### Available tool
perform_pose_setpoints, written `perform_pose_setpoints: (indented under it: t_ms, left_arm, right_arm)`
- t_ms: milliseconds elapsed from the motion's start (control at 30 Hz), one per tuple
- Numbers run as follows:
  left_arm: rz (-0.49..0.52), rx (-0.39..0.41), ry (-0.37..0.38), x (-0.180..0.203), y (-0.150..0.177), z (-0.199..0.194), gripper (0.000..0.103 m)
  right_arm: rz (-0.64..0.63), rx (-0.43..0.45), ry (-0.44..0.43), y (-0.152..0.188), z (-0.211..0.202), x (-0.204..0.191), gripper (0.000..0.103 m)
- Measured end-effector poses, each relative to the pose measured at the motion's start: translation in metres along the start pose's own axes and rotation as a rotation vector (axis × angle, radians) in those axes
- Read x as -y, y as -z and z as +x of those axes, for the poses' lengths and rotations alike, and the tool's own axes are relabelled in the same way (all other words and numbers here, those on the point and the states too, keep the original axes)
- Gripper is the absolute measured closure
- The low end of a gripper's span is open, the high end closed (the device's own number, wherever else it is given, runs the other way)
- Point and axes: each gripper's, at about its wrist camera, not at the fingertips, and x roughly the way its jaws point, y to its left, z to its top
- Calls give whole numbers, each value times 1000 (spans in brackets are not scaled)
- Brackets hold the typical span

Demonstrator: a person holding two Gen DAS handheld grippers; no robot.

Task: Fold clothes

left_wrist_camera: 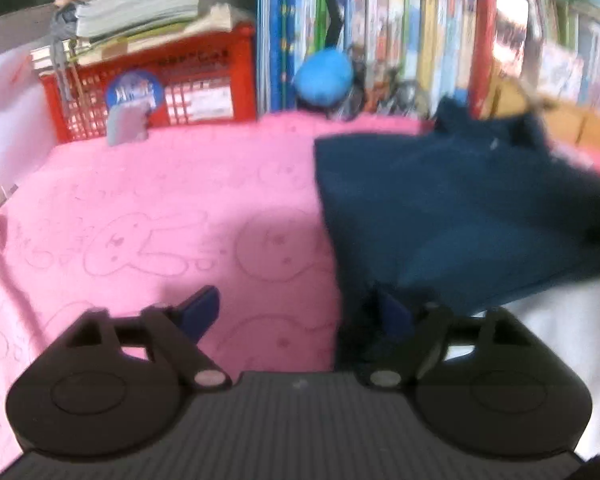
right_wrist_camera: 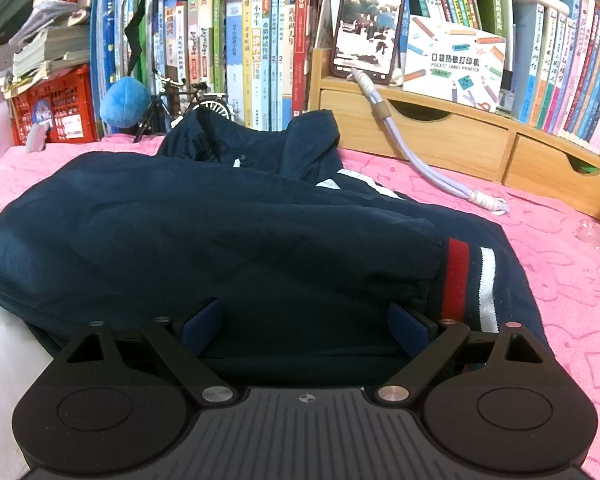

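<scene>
1. Navy jacket (right_wrist_camera: 228, 240): soft, matte cloth lying rumpled on the pink towel (right_wrist_camera: 560, 280) that covers the counter, filling the centre of the right wrist view; a sleeve folded across it ends in a ribbed cuff (right_wrist_camera: 466, 284) with red and white bands at right centre.
2. The towel is fleecy, with faint embossed cartoon outlines.
3. Right gripper (right_wrist_camera: 302, 326): released, jaws wide, with the jacket's near hem between them and no pad visibly pressing on it.
4. Left gripper (left_wrist_camera: 300, 314): also released, over bare towel at the jacket's left edge; its right finger overlaps dark cloth, contact unclear.
5. Behind, along the top: upright books (right_wrist_camera: 236, 52), a red mesh crate (right_wrist_camera: 60, 106), a blue plush ball (right_wrist_camera: 126, 102), a wooden drawer unit (right_wrist_camera: 440, 136), a propped phone (right_wrist_camera: 370, 20) and its lilac cable (right_wrist_camera: 432, 172).
6. The left wrist view is blurred; the jacket is cut off at its right edge.
</scene>
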Motion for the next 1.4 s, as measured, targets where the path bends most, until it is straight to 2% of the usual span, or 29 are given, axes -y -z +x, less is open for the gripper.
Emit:
perform_pose_setpoints:
  t_ms: [200,300,400,467,533,567,667,733,833,900,1000,1200,1400]
  left_arm:
    - [41,84,105,16,4,-54,19]
    - [14,76,146,22,17,-70,14]
    - [-1,16,166,34,48,-82,14]
    - [9,7,156,42,78,-97,14]
    - [53,45,133,50,105,-124,14]
    - [77,52,129,56,117,-138,14]
    - [109,71,145,77,156,-179,14]
    - [103,79,168,88,179,-203,13]
    - [121,85,220,100,196,-227,13]
    - [158,110,187,105,191,-232,11]
    - [159,93,179,108,193,-229,10]
    - [142,53,180,110,198,-223,10]
    - [149,27,187,110,203,-218,10]
  right_arm:
    - [-57,28,18,18,-43,-21,6]
    - [-52,14,-21,32,-73,-25,5]
    - [61,-13,-23,56,-107,-27,4]
    - [109,-24,-37,82,-132,-32,4]
    - [155,-35,-52,109,-158,-37,4]
    - [158,-21,-27,124,-175,-43,3]
    - [164,23,46,171,-229,-65,2]
    - [162,59,38,202,-269,-84,1]
    - [121,107,16,238,-313,-108,1]
    - [54,122,51,243,-325,-120,1]
    - [-7,154,85,242,-337,-132,1]
    - [-38,94,26,251,-328,-138,1]
    - [-62,72,11,252,-321,-139,1]
